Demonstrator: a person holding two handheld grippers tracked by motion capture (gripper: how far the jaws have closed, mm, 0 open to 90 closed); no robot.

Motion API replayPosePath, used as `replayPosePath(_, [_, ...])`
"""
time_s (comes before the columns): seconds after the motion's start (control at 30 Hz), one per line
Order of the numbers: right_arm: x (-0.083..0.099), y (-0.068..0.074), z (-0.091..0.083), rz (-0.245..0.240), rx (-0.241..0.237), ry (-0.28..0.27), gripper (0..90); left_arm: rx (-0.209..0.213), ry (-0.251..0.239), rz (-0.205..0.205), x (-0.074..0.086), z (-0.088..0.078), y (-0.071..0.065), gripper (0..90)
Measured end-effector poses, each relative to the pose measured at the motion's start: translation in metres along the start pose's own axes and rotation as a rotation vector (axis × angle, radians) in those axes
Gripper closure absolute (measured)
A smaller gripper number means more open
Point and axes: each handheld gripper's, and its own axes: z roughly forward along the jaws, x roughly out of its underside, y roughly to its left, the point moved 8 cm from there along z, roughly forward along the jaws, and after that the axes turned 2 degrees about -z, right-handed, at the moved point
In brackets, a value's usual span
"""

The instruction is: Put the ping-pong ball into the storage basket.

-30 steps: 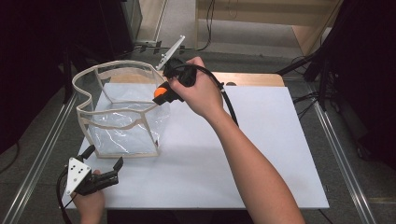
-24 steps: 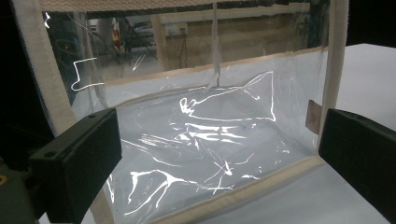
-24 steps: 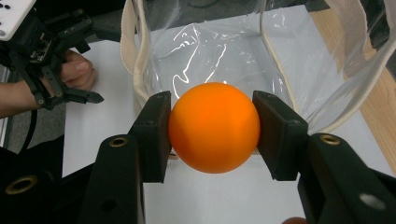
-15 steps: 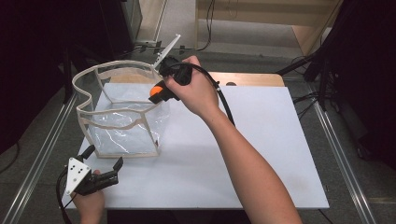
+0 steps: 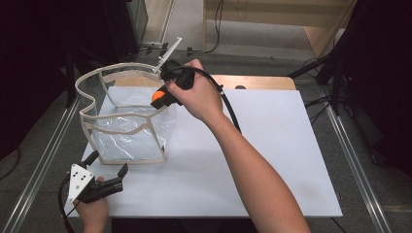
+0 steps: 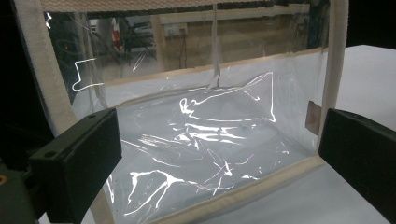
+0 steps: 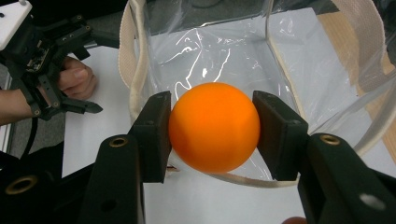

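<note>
High view: the right gripper (image 5: 163,99) hangs over the near right corner of the clear bag (image 5: 127,127), at about ten o'clock from the middle of the white table (image 5: 272,160), with the orange ball (image 5: 158,95) pinched between its jaws at the bag's rim. The left gripper (image 5: 104,167) rests at seven o'clock, just in front of the bag, jaws spread wide and empty. Compared with a second ago the right hand has crept only slightly toward twelve o'clock; the ball remains over the bag's mouth and the left hand has not shifted.

Left gripper view: both jaws stand far apart, framing the bag's front wall without touching it. The film looks thin, crinkly and floppy, held in shape only by its cloth trim, so the trim is likely the better place to hold it.

Right gripper view: the jaws are clamped on the ball (image 7: 214,127) at three and nine o'clock across its widest part. It looks smooth, light and rigid, so probably apt to squirt out of an off-centre grip.
</note>
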Motion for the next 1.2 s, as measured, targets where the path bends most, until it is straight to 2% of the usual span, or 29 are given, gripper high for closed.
replayPosePath(0.13, [0.002,0.000,0.002,0.004,-0.004,0.008,46.7,0.000,0.000,0.000,0.000,0.000,0.000,0.1])
replayPosePath(0.2, [0.002,-0.001,0.001,0.001,0.012,0.007,42.7,0.000,0.000,0.000,0.000,0.000,0.000,0.1])
replayPosePath(0.3, [0.002,0.000,0.000,-0.004,0.008,-0.008,33.3,0.000,0.000,0.001,0.000,0.000,0.000,0.1])
replayPosePath(0.5, [0.006,0.005,-0.003,-0.001,0.031,0.009,14.5,0.000,0.001,0.003,0.000,0.000,0.000,0.1])
replayPosePath(0.73, [0.013,0.005,-0.009,0.012,0.030,-0.016,6.5,0.000,0.003,0.003,0.000,0.000,0.000,0.1])
replayPosePath(0.8, [0.017,0.006,-0.010,0.018,0.029,-0.010,0.0,0.000,0.003,0.003,0.000,0.000,0.000,0.1])
replayPosePath(1.2, [0.038,0.004,-0.020,0.035,0.062,-0.003,0.0,-0.001,0.003,0.004,0.000,0.000,0.000,0.1])
